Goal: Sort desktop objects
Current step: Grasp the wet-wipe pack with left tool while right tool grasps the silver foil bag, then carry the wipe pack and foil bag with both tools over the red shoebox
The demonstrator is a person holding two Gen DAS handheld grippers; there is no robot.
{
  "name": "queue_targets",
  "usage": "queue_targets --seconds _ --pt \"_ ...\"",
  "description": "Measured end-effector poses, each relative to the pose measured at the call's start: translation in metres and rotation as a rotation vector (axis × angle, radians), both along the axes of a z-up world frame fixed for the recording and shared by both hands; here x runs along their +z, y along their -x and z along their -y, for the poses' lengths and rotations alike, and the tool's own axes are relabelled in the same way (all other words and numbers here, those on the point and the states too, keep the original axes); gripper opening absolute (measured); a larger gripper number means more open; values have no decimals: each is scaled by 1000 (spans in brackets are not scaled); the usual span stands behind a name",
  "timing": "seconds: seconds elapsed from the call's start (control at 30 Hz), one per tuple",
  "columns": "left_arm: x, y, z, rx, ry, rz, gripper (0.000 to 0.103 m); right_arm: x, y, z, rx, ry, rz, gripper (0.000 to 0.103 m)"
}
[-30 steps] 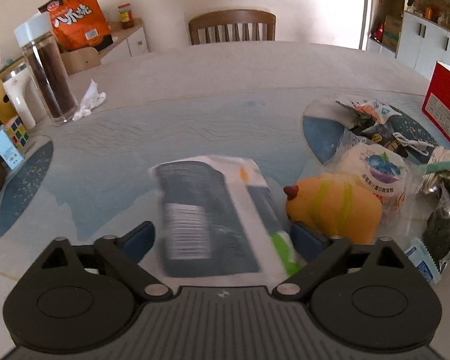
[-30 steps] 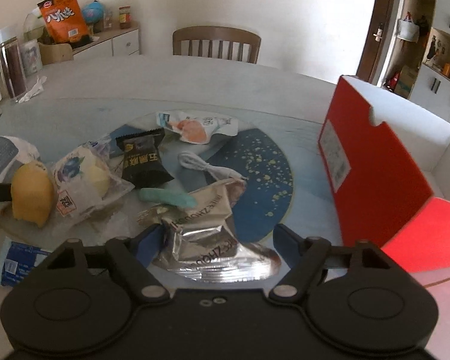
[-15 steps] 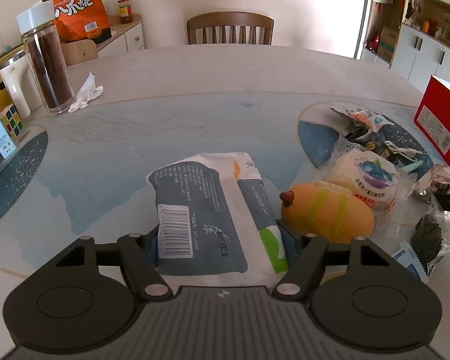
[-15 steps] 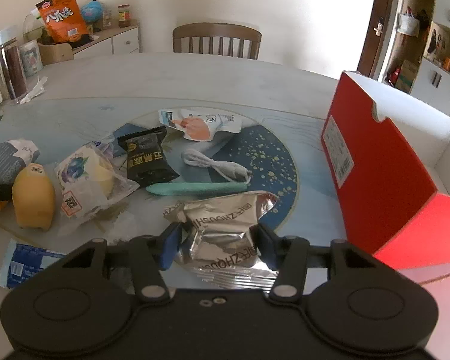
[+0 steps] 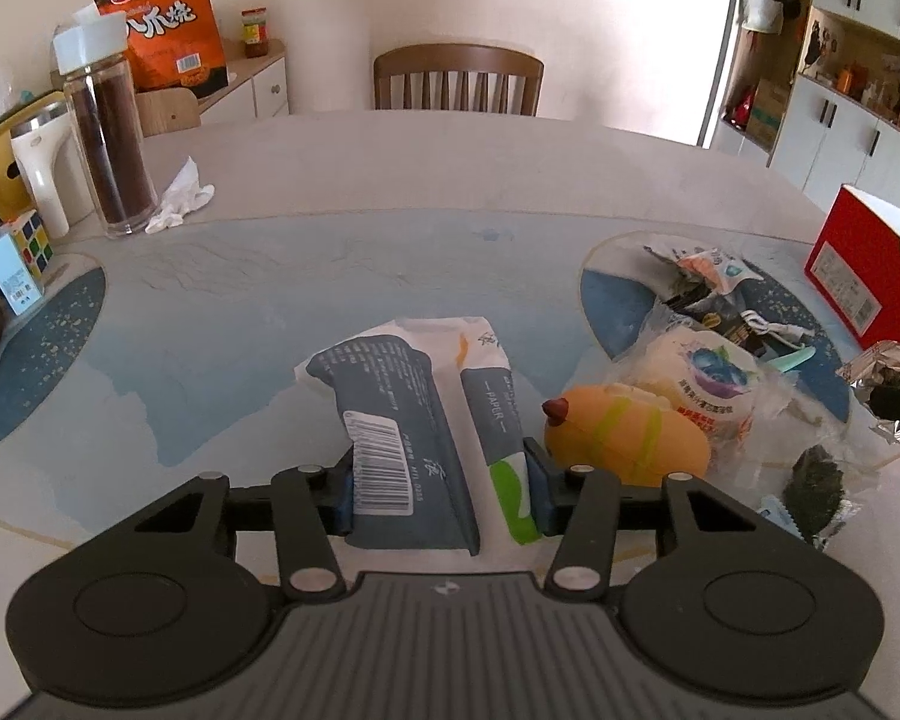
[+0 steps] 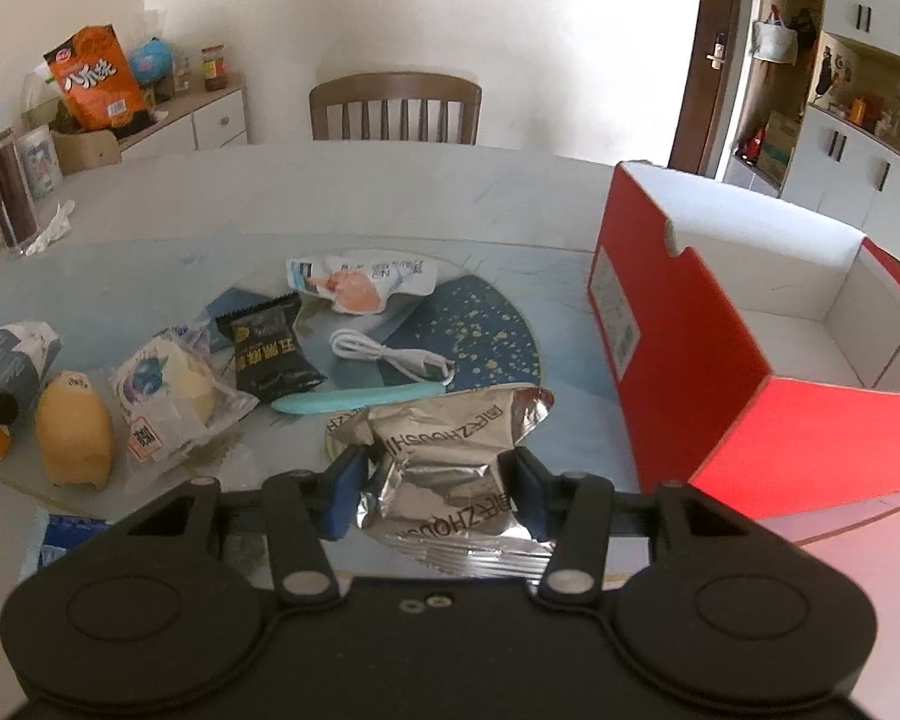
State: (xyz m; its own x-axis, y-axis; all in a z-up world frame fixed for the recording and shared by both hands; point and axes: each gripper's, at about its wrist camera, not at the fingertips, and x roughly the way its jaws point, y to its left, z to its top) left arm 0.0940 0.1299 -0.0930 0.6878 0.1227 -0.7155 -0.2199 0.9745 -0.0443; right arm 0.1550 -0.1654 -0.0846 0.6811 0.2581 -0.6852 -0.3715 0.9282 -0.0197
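The step in hand looked like the pick-up, done by both hands at once; the left claw was clamped on the near end of a soft grey-and-white tissue pack, its jaws having just been closing with the pack between them, and the pack's far end lay low over the blue-patterned bench, whether touching could not be told; the right claw had narrowed onto a crinkled silver foil snack packet and held it pinched between its blue pads, close above the bench. The next move probably called for carrying each item clear of the yellow duck-shaped toy and the wrapped blueberry bun, perhaps toward the open red cardboard box on the right. Legible writing: "PAPER" and a barcode on the tissue pack; "ZHOUSH" upside down on the foil; the Chinese print on the black snack pouch was too small to read.
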Motion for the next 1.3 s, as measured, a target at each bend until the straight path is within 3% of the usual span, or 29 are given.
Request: queue_targets --seconds 0.4,0.87,1.3 --pt "35 18 15 -52 5 43 50 21 18 4 -15 -42 16 50" --pt "78 11 68 -249 63 106 50 59 38 24 -57 -101 22 50" --pt "108 -19 134 -418 57 153 50 91 34 58 -99 -119 77 50"
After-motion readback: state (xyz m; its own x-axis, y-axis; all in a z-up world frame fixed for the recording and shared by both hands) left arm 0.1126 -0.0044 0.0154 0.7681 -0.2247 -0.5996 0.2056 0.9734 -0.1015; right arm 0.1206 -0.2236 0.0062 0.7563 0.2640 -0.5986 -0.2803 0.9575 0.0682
